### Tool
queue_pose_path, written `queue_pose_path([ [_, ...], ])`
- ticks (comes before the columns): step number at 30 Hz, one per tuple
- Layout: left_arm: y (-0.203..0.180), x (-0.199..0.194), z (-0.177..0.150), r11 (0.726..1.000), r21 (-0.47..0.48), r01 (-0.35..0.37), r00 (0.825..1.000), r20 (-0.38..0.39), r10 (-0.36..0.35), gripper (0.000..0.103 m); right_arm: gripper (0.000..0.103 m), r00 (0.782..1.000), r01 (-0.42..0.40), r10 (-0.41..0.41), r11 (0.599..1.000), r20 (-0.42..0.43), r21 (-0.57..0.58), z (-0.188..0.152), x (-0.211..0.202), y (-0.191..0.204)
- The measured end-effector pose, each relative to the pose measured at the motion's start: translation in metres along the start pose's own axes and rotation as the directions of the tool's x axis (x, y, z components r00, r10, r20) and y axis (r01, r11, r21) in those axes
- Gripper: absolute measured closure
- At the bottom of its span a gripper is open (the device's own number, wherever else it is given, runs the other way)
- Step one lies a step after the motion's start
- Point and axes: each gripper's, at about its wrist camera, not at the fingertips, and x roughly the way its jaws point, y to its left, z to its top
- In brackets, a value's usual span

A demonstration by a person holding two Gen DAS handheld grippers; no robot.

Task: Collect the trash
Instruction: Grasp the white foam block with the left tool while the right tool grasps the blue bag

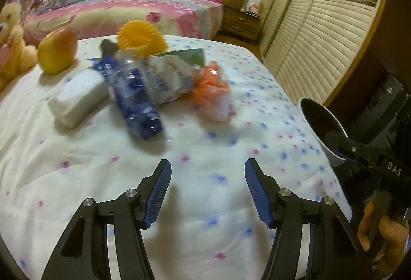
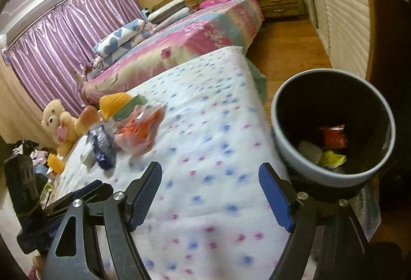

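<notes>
My left gripper (image 1: 208,169) hangs open over the white flowered quilt (image 1: 218,131), with nothing between its blue pads. Beyond it lies a heap: a crushed bottle with a blue label (image 1: 133,97), a white wrapper (image 1: 169,77) and an orange-and-clear plastic bag (image 1: 213,89). My right gripper (image 2: 210,172) is open too and holds nothing, above the quilt's near right part. To its right stands a grey bin (image 2: 287,151) with a dark inside. A red wrapper (image 2: 334,137), a yellow scrap (image 2: 332,159) and a white wad (image 2: 309,150) lie in it.
A white block (image 1: 77,97), a yellow-red fruit (image 1: 57,48), a yellow spiky ball (image 1: 141,37) and a teddy bear (image 2: 57,120) sit at the quilt's far side. A pink bed (image 2: 192,38), a wooden nightstand (image 2: 280,5) and slatted wardrobe doors (image 1: 321,43) lie beyond. Wood floor (image 2: 287,53) runs beside the bin.
</notes>
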Motion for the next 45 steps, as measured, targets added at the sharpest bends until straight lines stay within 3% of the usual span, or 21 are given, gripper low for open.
queue_pose_path([
  [15, 0.065, -0.022, 0.003, 0.989, -0.112, -0.098, 0.994, 0.027, 0.101, 0.044, 0.024, 0.997, -0.052, 0.047, 0.996, -0.06, -0.077, -0.006, 0.034, 0.051],
  [28, 0.119, -0.014, 0.026, 0.974, -0.119, -0.194, 0.981, 0.005, 0.196, 0.044, 0.024, 0.989, -0.119, 0.103, 0.978, -0.102, -0.171, -0.006, 0.066, 0.104],
  [40, 0.139, 0.025, 0.057, 0.992, 0.011, -0.126, 0.991, -0.049, 0.126, 0.041, 0.036, 0.972, -0.196, 0.157, 0.952, -0.172, -0.237, -0.016, 0.095, 0.147],
  [42, 0.142, 0.034, 0.059, 0.993, 0.027, -0.111, 0.991, -0.068, 0.113, 0.06, 0.038, 0.971, -0.2, 0.159, 0.949, -0.181, -0.241, -0.015, 0.099, 0.152],
  [45, 0.147, 0.03, 0.059, 0.997, 0.005, -0.072, 0.996, -0.054, 0.072, 0.062, 0.043, 0.969, -0.202, 0.157, 0.947, -0.189, -0.25, -0.015, 0.104, 0.157],
])
